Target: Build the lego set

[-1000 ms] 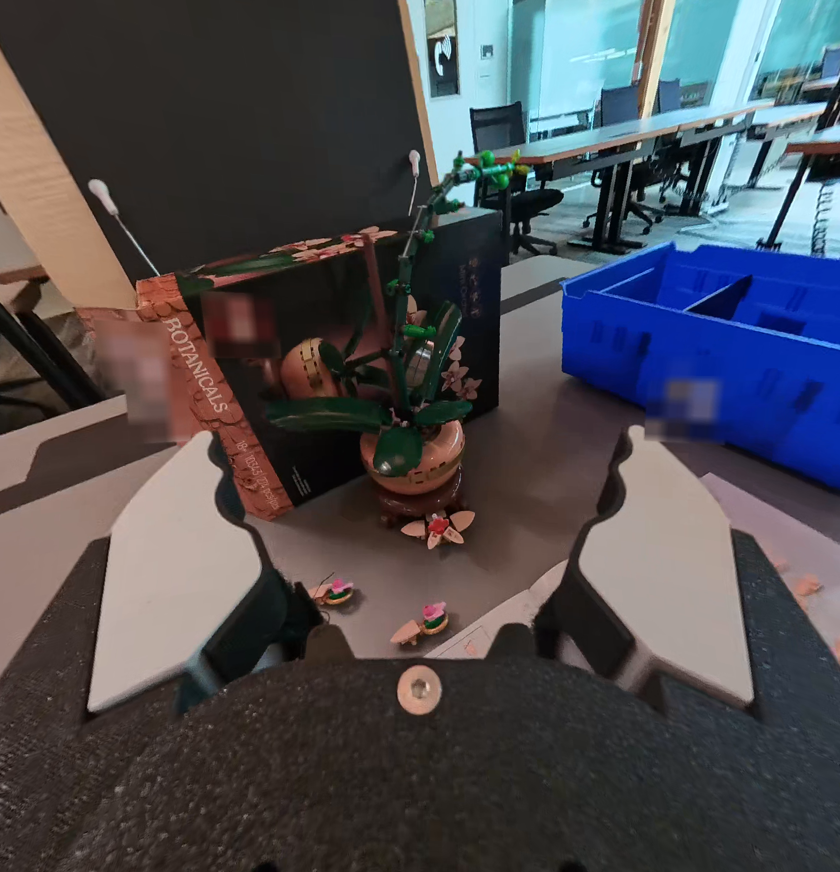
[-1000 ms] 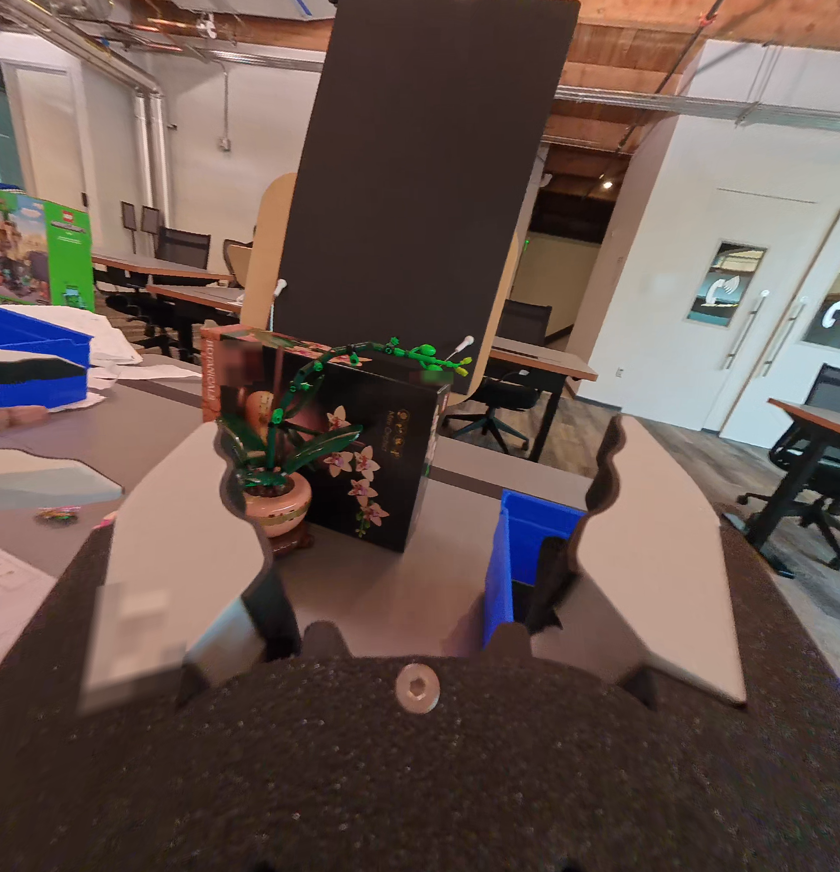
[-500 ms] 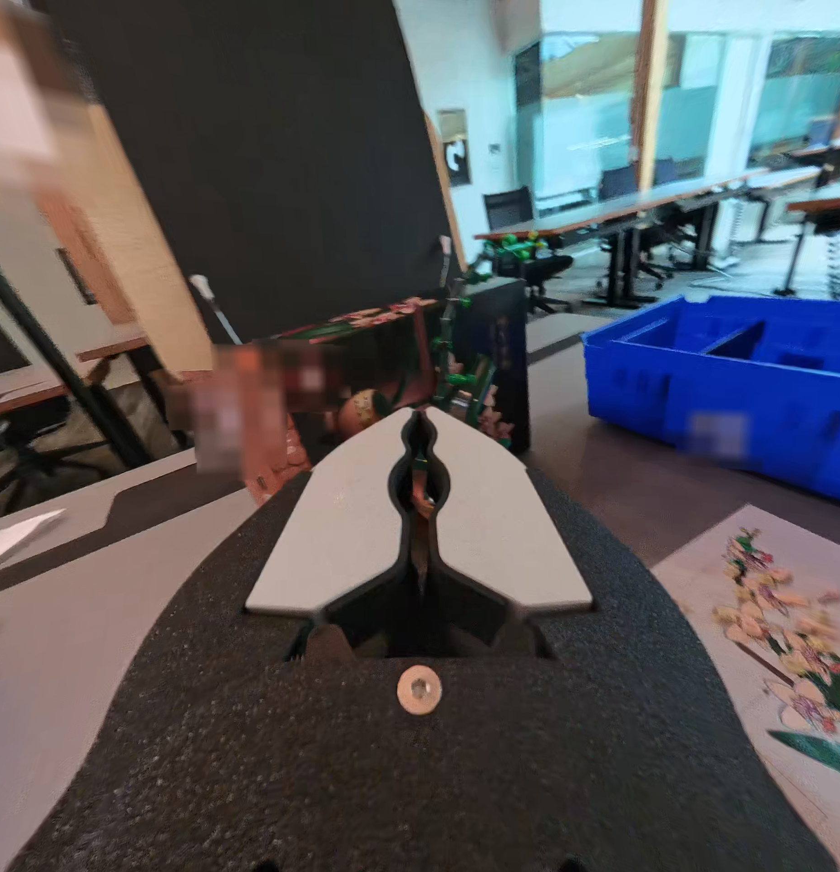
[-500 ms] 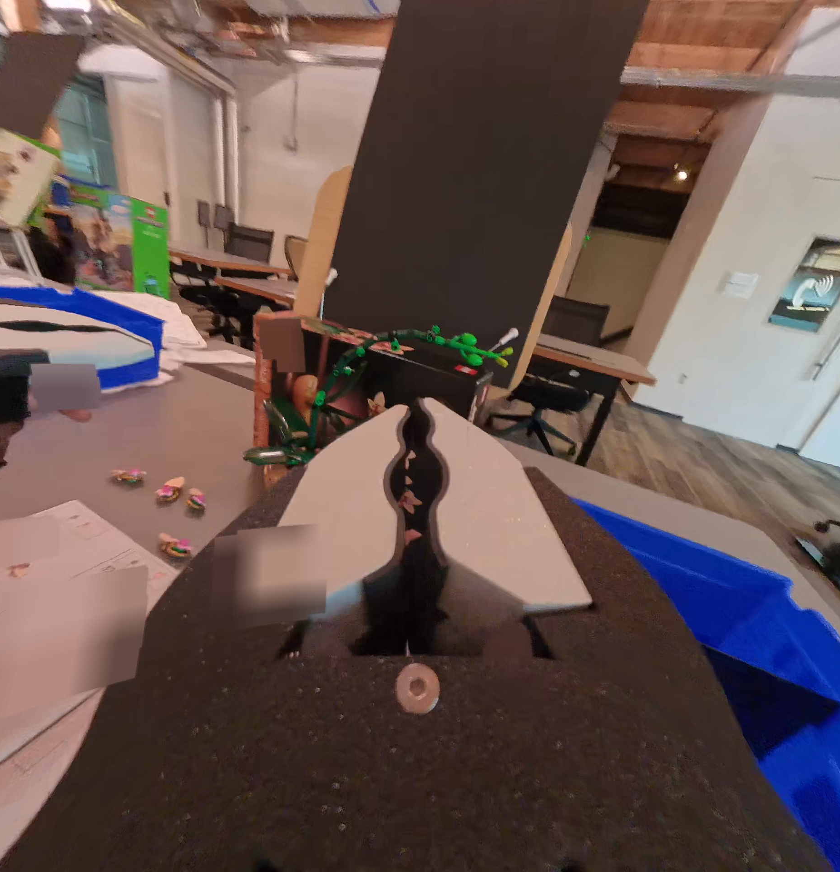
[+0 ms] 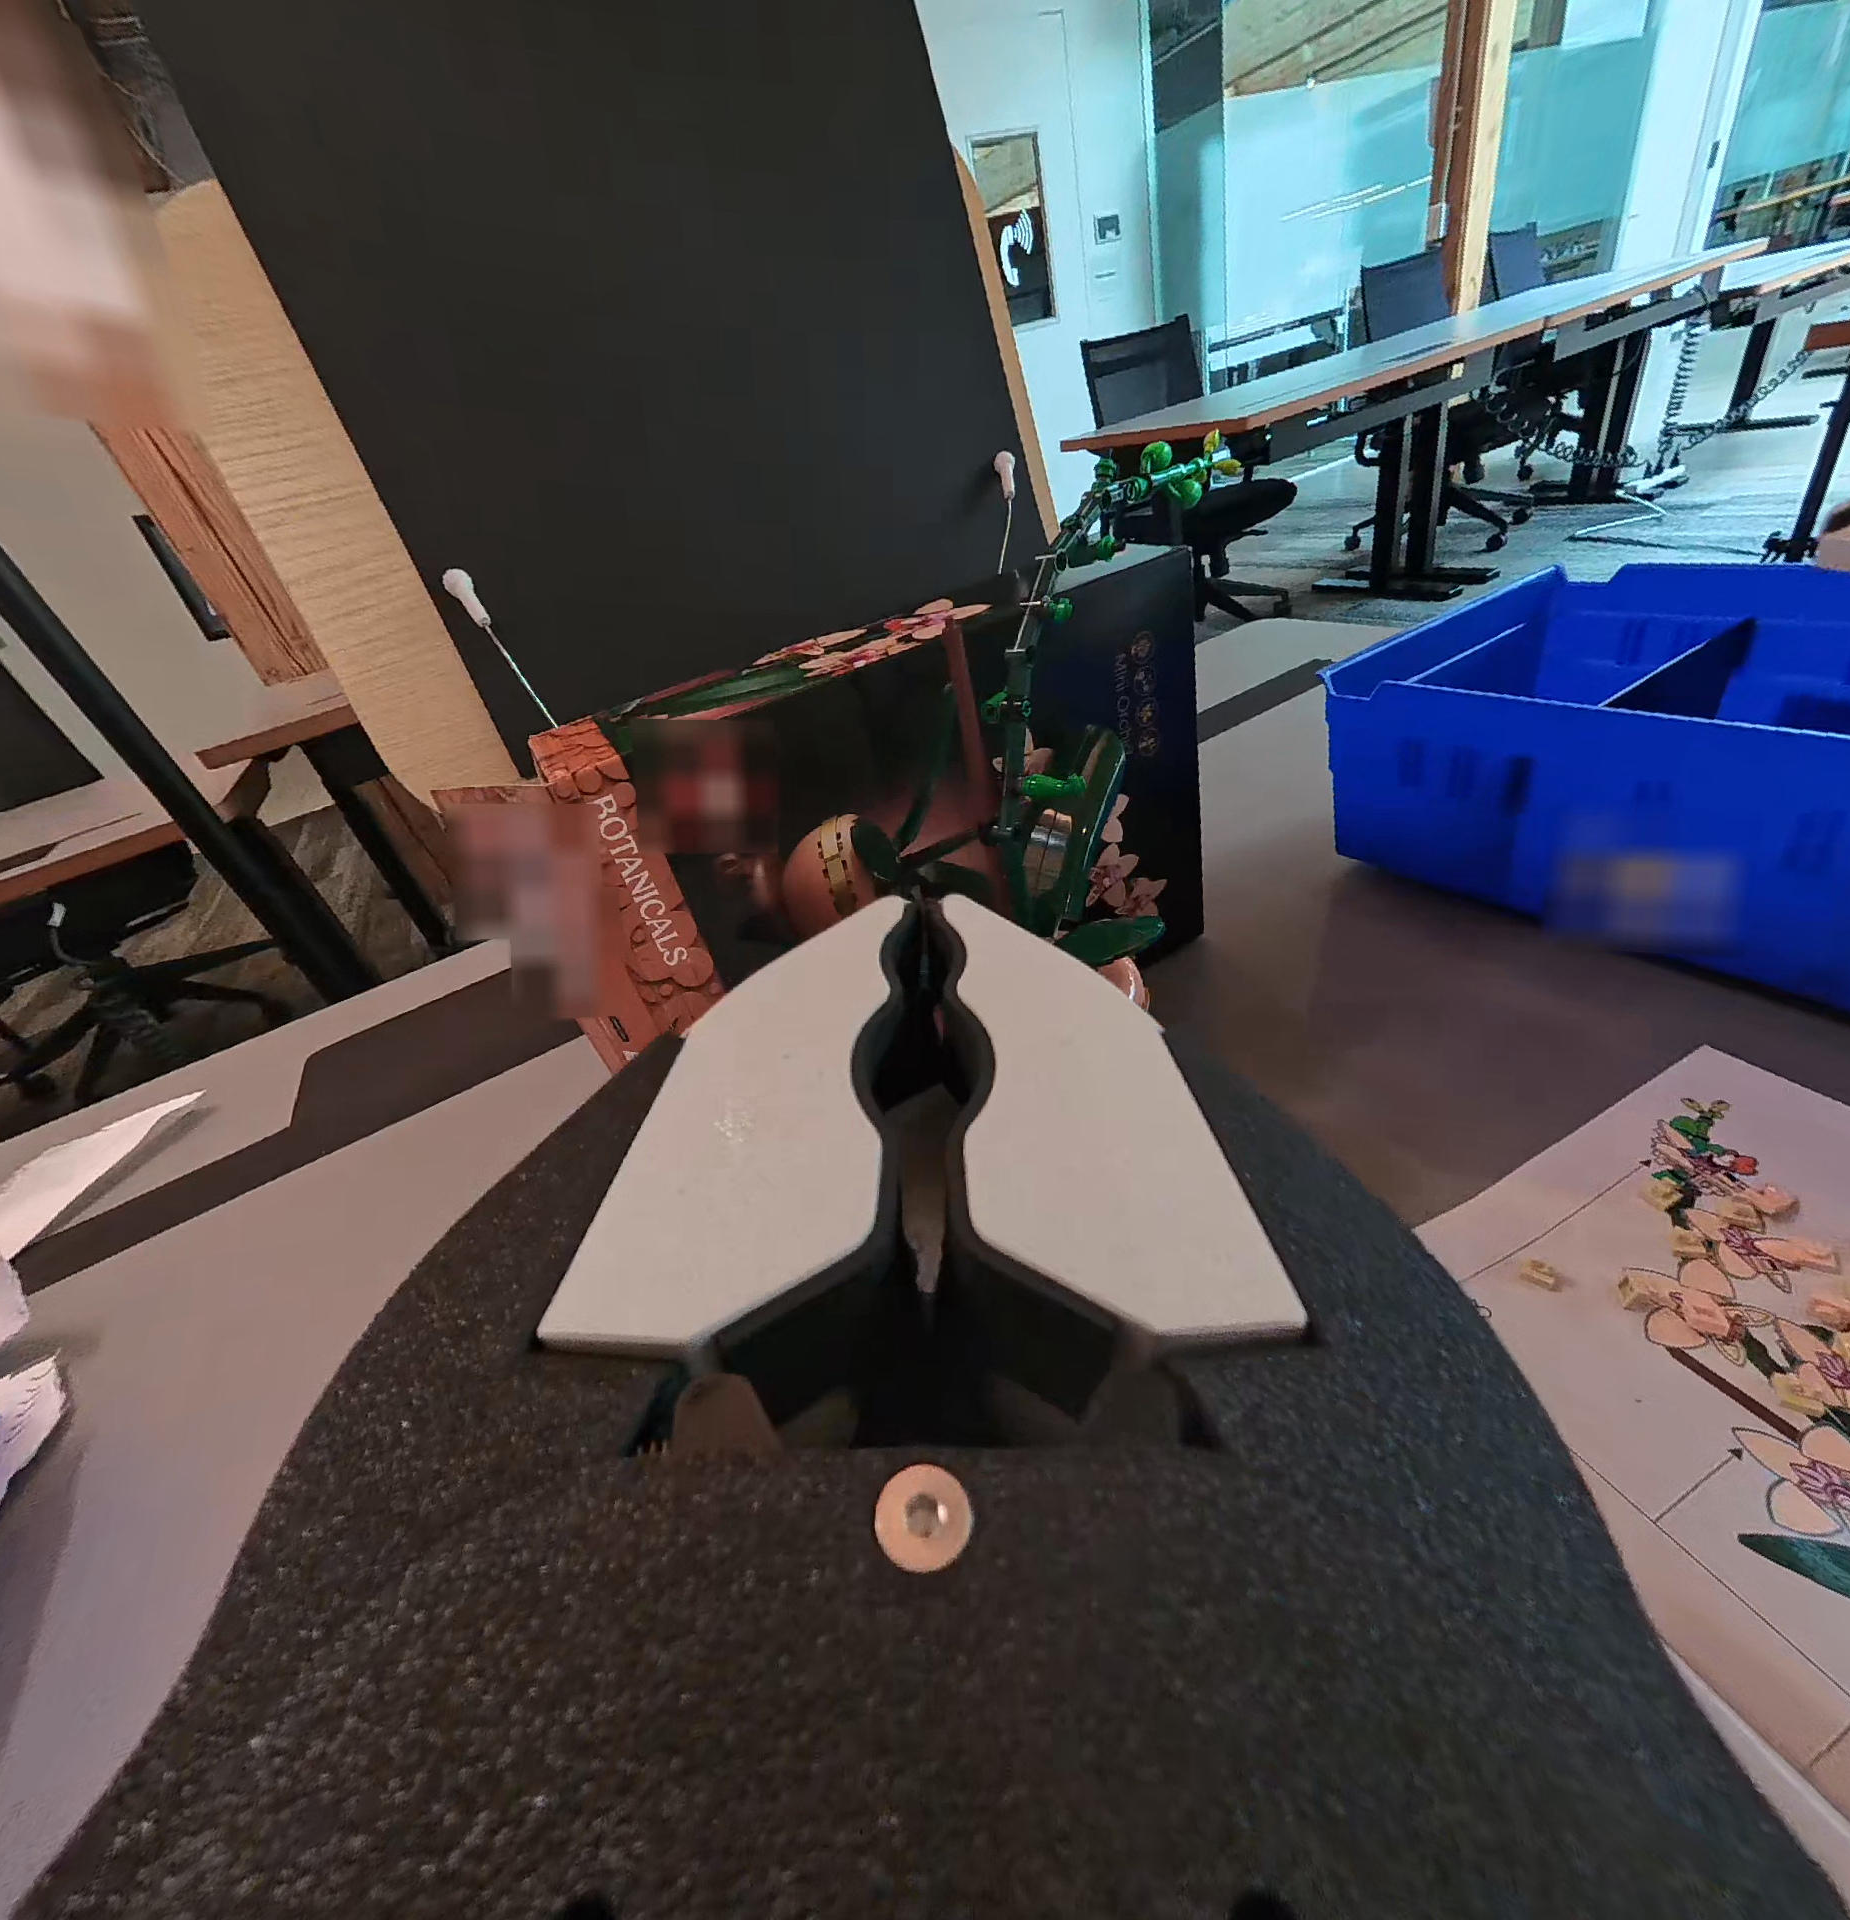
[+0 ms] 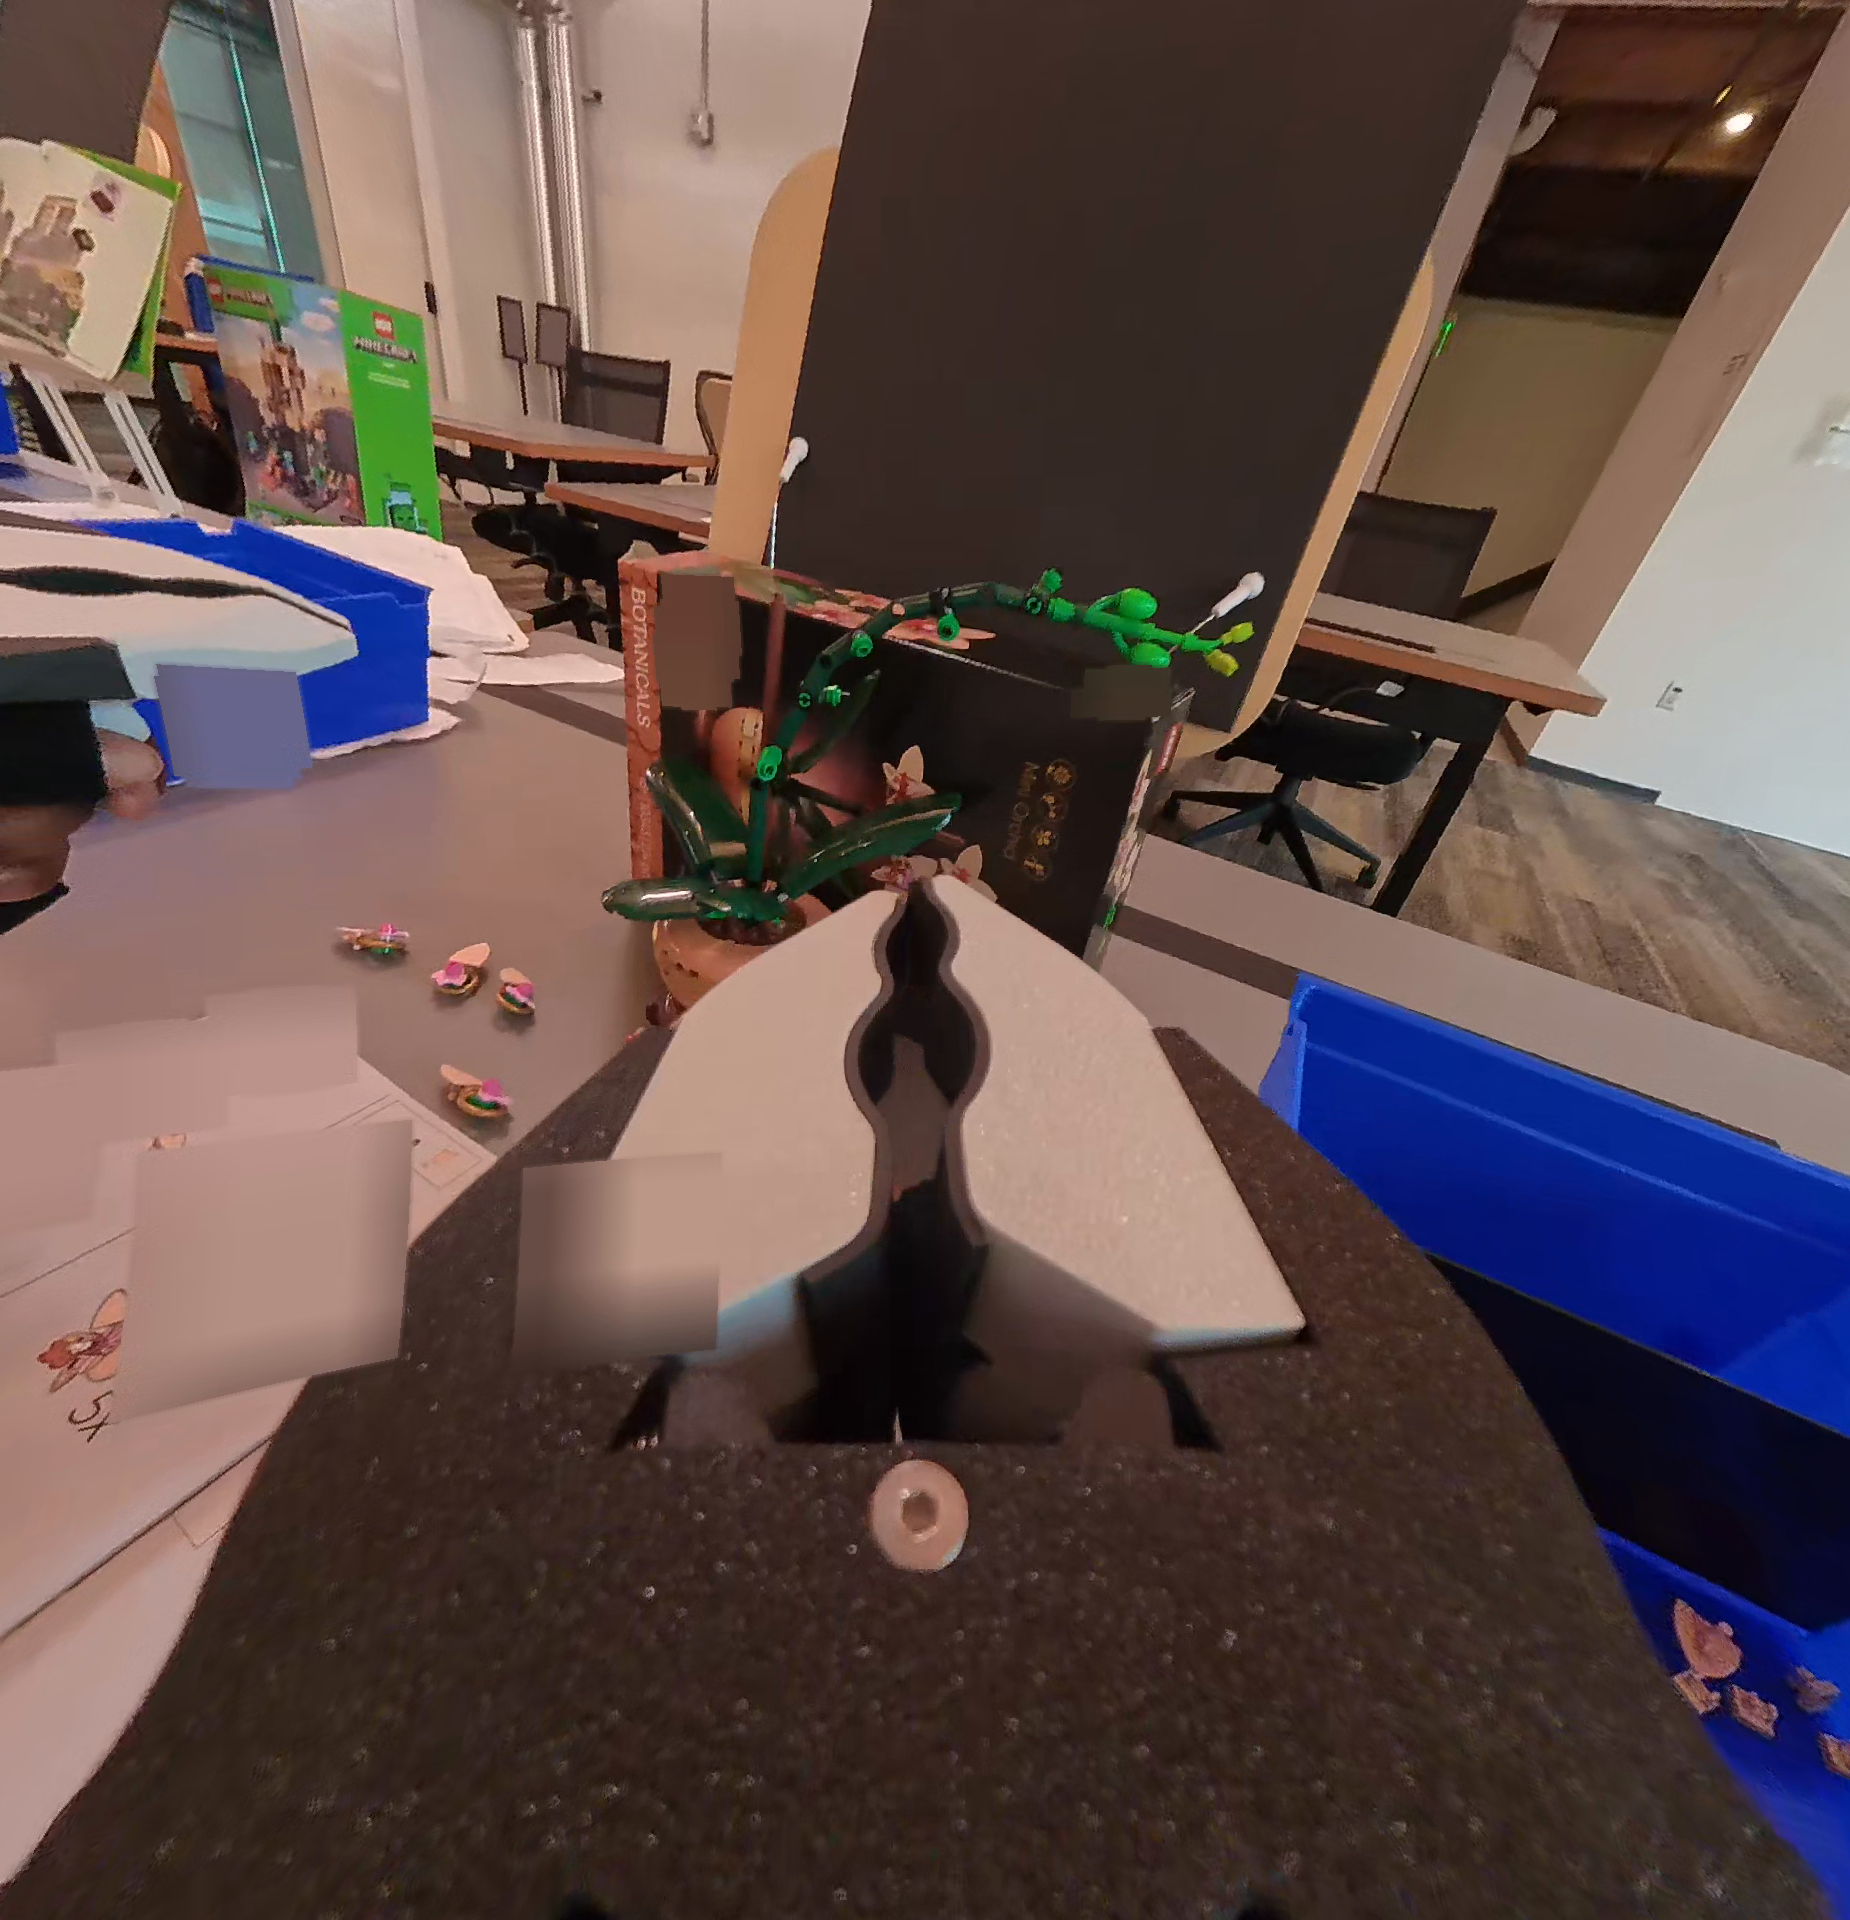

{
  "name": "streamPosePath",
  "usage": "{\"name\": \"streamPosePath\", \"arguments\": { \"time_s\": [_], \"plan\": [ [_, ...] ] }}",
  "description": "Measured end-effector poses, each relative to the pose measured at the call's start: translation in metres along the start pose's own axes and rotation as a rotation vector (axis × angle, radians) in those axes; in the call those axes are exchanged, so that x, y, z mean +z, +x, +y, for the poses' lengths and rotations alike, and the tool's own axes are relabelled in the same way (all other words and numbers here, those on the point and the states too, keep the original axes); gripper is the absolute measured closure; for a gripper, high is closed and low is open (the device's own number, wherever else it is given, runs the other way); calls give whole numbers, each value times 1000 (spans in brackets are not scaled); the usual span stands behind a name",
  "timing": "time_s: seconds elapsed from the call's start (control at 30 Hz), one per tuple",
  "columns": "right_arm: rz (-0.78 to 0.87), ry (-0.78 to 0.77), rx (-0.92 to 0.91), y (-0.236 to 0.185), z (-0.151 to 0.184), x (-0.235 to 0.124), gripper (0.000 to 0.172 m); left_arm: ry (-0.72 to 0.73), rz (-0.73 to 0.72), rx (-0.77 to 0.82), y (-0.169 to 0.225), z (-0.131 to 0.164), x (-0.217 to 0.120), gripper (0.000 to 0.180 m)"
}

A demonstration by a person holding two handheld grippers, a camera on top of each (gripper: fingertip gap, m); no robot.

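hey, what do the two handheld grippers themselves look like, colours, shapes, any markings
Both match: the left gripper and right gripper each have a rough black foam-textured body with one silver screw set in the middle. The fingers are flat pale grey plates with dark, wavy inner edges, tapering towards the tips. No cables show. A blurred patch covers part of the right one's finger.

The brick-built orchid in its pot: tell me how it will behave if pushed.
The orchid would probably tip easily: its tall arching stem overhangs a small pot. It is likely fragile, being joined from small segments. It looks light, so it may slide on the smooth table.
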State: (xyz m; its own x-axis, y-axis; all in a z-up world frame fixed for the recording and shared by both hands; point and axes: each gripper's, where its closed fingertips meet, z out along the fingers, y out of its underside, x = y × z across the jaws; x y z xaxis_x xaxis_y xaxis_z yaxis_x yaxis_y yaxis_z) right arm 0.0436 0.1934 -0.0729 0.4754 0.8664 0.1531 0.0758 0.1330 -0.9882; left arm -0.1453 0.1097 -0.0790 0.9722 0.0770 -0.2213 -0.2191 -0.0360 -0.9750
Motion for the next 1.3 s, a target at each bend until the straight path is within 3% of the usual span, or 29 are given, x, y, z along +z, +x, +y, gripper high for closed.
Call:
{"name": "streamPosePath", "arguments": {
  "time_s": [1.3],
  "plan": [
    [109, -154, -241, 0, 23, 8, 172, -42, 59, 12, 10, 9, 5, 173]
  ]
}}
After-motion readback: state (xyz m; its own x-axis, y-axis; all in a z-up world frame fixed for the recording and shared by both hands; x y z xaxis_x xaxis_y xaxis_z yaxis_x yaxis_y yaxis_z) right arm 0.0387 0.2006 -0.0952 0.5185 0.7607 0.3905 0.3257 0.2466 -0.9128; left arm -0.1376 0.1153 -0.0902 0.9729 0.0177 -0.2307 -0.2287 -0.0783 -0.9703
